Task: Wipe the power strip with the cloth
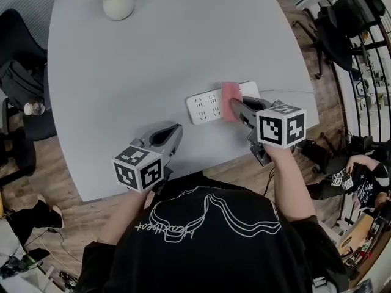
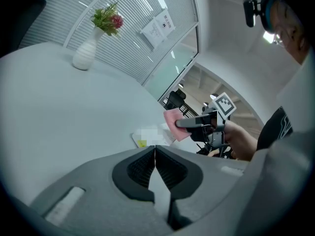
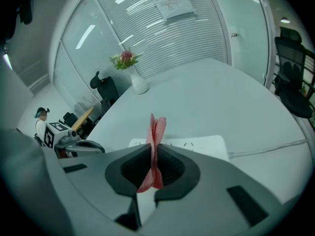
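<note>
The left gripper (image 2: 155,149) has its jaws pressed together with nothing in them. It is held low over the near side of the tabletop (image 1: 153,60) and points ahead and a bit to the right.

The right gripper (image 3: 153,149) reaches further out, on a bare arm (image 1: 290,188) stretched forward from the body. Its jaws are squeezed on the pink cloth (image 3: 156,132). The cloth stands up in a thin fold between the jaws and sticks out past their tips.

Just ahead of these jaws lies the white strip (image 3: 197,144), flat on the tabletop, with its long side across the jaws. In the head view the cloth is over the strip, a bit toward the cable end. I cannot tell if it touches. A thin cable (image 3: 275,146) runs off from the strip to the right of the jaws.

Far ahead, near the tabletop's far edge, stands a white vase (image 3: 139,85) with flowers. Past the tabletop are black chairs (image 3: 290,92) and a wall of blinds (image 3: 162,38).
</note>
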